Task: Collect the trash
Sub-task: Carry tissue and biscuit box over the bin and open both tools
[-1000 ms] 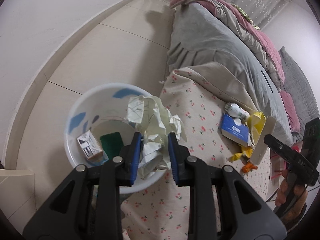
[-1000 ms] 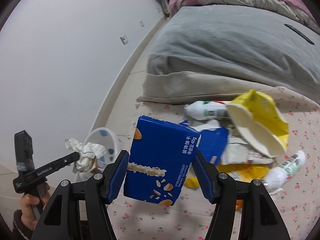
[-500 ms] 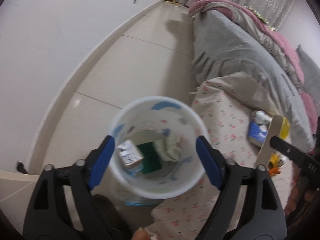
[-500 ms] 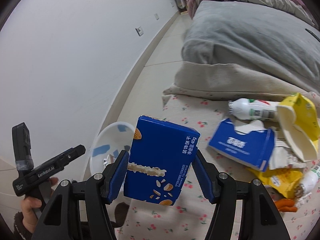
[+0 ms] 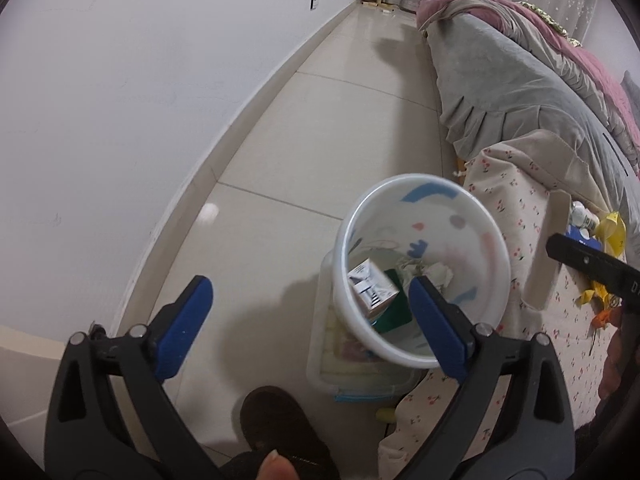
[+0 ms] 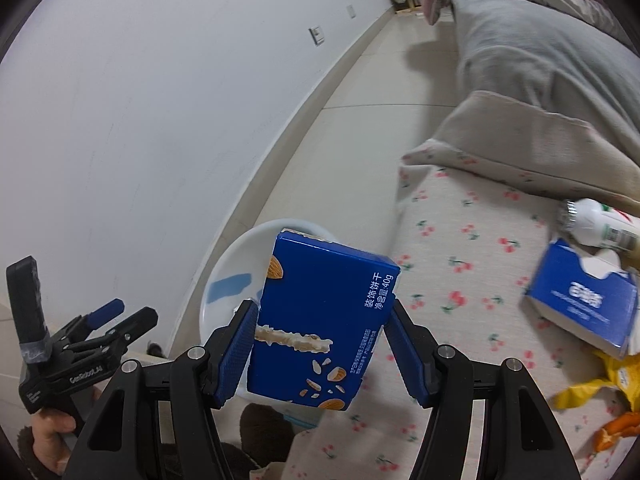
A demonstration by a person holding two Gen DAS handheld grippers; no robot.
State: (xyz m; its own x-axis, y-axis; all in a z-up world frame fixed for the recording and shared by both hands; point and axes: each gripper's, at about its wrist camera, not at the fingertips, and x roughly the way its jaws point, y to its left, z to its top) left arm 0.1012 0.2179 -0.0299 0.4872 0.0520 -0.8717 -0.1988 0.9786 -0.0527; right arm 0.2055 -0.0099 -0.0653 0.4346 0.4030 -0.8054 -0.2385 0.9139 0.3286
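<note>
My right gripper [image 6: 322, 344] is shut on a blue biscuit box [image 6: 324, 320] and holds it in the air beside the white trash bin [image 6: 228, 276]. In the left wrist view the bin [image 5: 472, 216] stands on the floor by the bed edge and holds a small carton [image 5: 372, 288], a green item and crumpled paper [image 5: 434, 270]. My left gripper [image 5: 310, 312] is open and empty, left of and above the bin. It also shows in the right wrist view [image 6: 116, 318].
On the cherry-print sheet [image 6: 472, 268] lie a blue box [image 6: 580, 304], a white bottle [image 6: 600, 222], a yellow wrapper [image 6: 588, 390] and orange peel [image 6: 616, 432]. A clear plastic container [image 5: 360, 376] sits under the bin. A slippered foot [image 5: 280, 424] is below it. A wall runs along the left.
My left gripper let the crumpled paper fall into the bin, opened wide and drew back to the left. My right gripper carried the blue box leftward to the bin.
</note>
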